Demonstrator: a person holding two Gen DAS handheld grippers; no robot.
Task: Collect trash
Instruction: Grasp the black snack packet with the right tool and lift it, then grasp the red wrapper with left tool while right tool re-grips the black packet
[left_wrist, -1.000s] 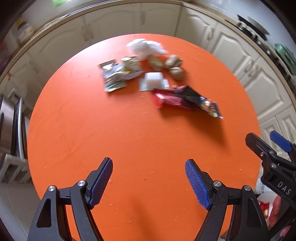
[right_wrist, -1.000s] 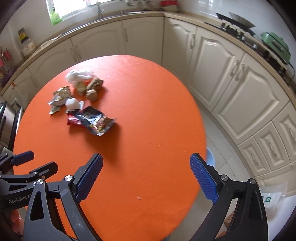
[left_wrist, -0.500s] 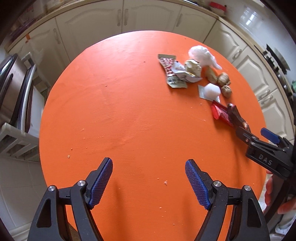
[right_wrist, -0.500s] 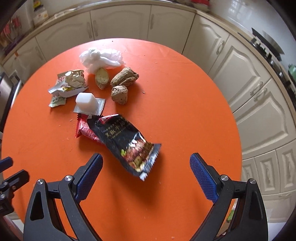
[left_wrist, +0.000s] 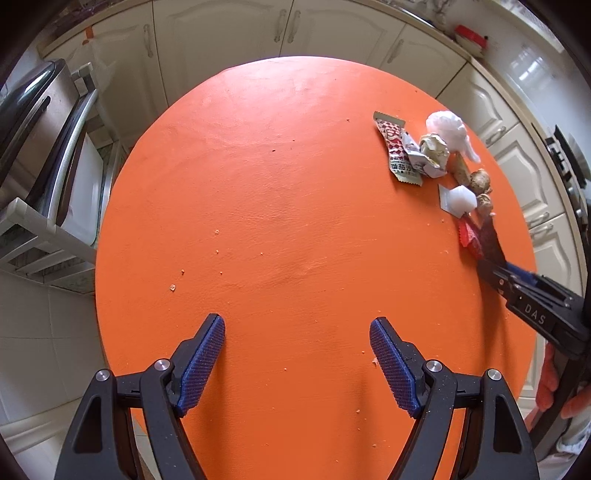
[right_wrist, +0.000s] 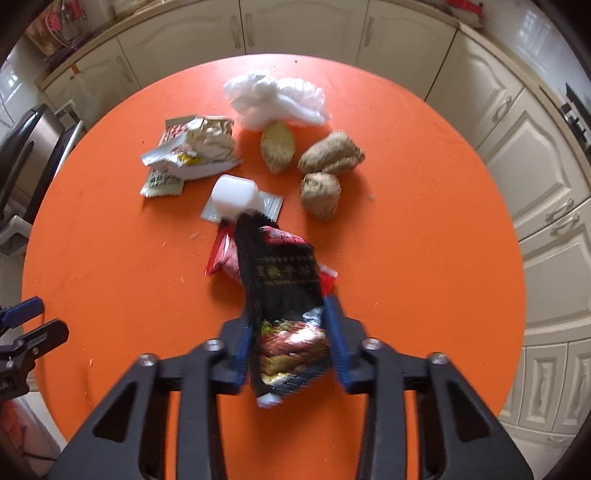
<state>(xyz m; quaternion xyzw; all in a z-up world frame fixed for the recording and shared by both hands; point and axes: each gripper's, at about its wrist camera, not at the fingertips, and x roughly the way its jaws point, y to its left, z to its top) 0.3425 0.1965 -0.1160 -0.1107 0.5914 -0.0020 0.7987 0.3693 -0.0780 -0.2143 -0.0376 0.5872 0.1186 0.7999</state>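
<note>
The trash lies in a heap on a round orange table (right_wrist: 424, 258). My right gripper (right_wrist: 290, 321) is closing, its blue pads pressing the near end of a black snack packet (right_wrist: 280, 273) that lies over a red packet (right_wrist: 221, 254). Beyond are a white cup on a sachet (right_wrist: 234, 194), crumpled wrappers (right_wrist: 192, 151), a white plastic bag (right_wrist: 277, 98) and brown lumps (right_wrist: 330, 157). My left gripper (left_wrist: 295, 325) hangs open over bare table, well left of the heap (left_wrist: 424, 155). In its view the right gripper (left_wrist: 495, 273) meets the black packet (left_wrist: 489, 236).
Cream kitchen cabinets (right_wrist: 498, 122) curve around the far and right sides of the table. A stainless appliance and a white rack (left_wrist: 44, 155) stand to the left. Small crumbs dot the table (left_wrist: 218, 232). A hand in orange (left_wrist: 550, 384) holds the right gripper.
My right gripper moved in over the black packet and its jaws drew together on the packet's near end. The left gripper drifted further left of the heap and stayed open.
</note>
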